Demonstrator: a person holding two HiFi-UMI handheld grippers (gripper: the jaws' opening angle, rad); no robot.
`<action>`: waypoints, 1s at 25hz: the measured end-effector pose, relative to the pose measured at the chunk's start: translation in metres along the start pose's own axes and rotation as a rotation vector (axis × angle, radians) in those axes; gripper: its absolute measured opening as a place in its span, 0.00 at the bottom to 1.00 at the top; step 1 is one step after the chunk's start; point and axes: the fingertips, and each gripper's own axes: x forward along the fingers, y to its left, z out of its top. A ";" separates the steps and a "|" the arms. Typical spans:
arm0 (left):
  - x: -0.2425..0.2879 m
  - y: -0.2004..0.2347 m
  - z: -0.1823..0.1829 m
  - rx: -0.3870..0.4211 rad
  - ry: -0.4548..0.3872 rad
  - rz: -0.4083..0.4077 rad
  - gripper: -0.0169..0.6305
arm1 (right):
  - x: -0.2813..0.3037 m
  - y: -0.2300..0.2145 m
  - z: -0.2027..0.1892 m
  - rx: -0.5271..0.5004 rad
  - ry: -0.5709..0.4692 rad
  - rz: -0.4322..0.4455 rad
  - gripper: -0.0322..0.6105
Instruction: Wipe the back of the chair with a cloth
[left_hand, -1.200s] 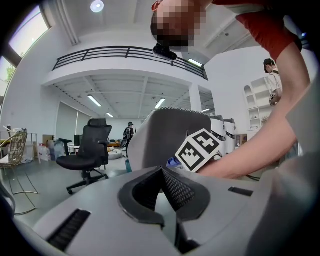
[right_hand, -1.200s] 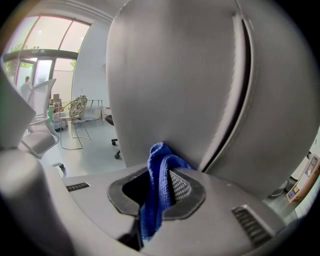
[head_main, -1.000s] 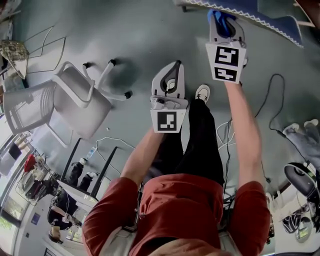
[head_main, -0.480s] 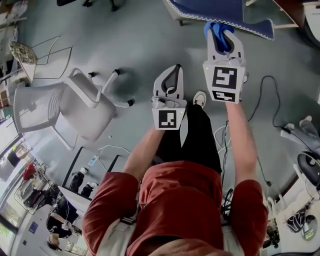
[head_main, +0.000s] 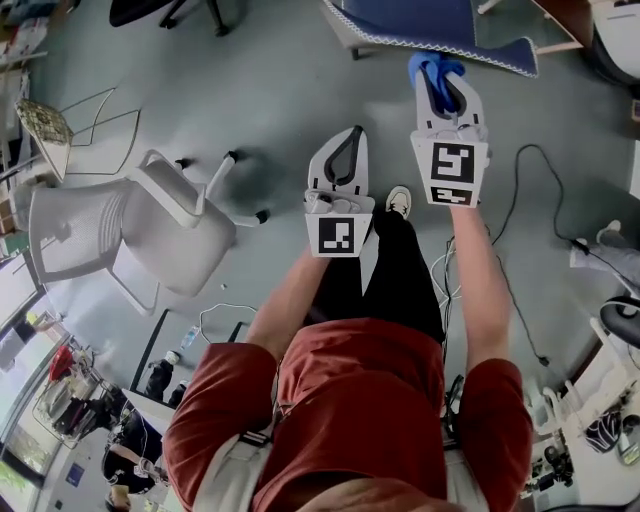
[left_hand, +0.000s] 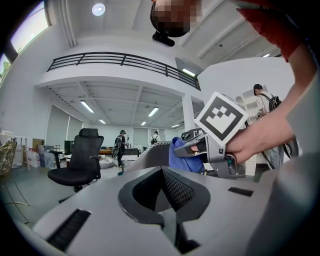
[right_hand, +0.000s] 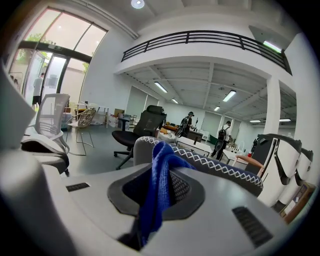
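Note:
In the head view the chair back (head_main: 430, 22), blue-grey with white zigzag stitching on its rim, lies at the top edge. My right gripper (head_main: 443, 78) is shut on a blue cloth (head_main: 430, 66), whose end sits right at that rim. The right gripper view shows the cloth (right_hand: 159, 192) hanging from the jaws, with the stitched chair back (right_hand: 220, 167) just beyond. My left gripper (head_main: 350, 134) is held beside the right one, lower, shut and empty. Its own view has the jaws (left_hand: 162, 172) closed, with the cloth (left_hand: 184, 156) and the chair back (left_hand: 150, 151) ahead.
A white mesh chair (head_main: 130, 225) stands on the grey floor at left. A black office chair (right_hand: 142, 127) is further off. Cables (head_main: 520, 210) trail on the floor at right. The person's leg and shoe (head_main: 400, 200) are below the grippers. People stand far back (right_hand: 187, 122).
The head view has shifted: the white chair sits lower and further right in frame. Both grippers stay side by side, the right one still holding the cloth at the chair's rim.

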 end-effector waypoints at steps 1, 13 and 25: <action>0.002 -0.001 0.005 0.015 -0.035 -0.007 0.05 | -0.003 0.001 -0.006 0.001 0.003 -0.004 0.13; 0.052 -0.031 -0.038 0.115 -0.155 -0.055 0.05 | 0.030 0.003 -0.165 0.130 0.145 -0.002 0.13; 0.098 -0.058 -0.089 0.075 -0.093 -0.021 0.05 | 0.139 -0.020 -0.295 0.110 0.255 0.040 0.13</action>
